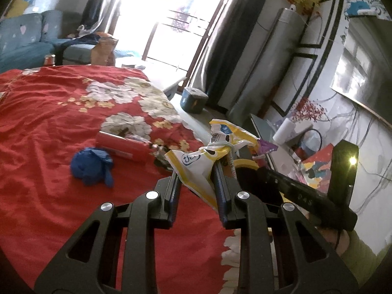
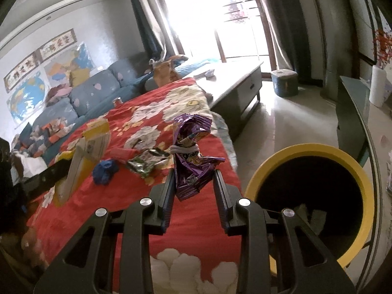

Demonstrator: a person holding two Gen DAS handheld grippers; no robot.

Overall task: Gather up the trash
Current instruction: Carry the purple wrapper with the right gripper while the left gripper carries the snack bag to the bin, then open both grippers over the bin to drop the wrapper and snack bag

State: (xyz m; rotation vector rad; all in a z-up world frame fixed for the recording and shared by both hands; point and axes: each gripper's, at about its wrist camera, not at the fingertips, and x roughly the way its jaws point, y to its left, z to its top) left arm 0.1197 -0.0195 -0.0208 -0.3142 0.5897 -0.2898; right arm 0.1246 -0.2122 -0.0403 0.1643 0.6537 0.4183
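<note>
My left gripper (image 1: 197, 171) is shut on a yellow-and-white snack bag (image 1: 210, 156), held above the red floral cloth (image 1: 49, 122). My right gripper (image 2: 193, 178) is shut on a crumpled purple snack wrapper (image 2: 191, 152), held above the cloth's right edge, left of a yellow-rimmed black bin (image 2: 311, 196). The bin's rim (image 1: 245, 163) peeks out behind the left gripper's bag. On the cloth lie a crumpled blue ball (image 1: 90, 165), a red box (image 1: 122, 144) and a silver-green wrapper (image 2: 144, 161). The yellow bag also shows in the right wrist view (image 2: 80, 159).
A blue sofa (image 2: 85, 98) with clutter stands at the far left. A grey low table (image 2: 240, 83) and a round blue stool (image 2: 284, 83) stand near the bright window. A glass side table (image 2: 352, 112) with a white roll stands at right. The bin holds some scraps.
</note>
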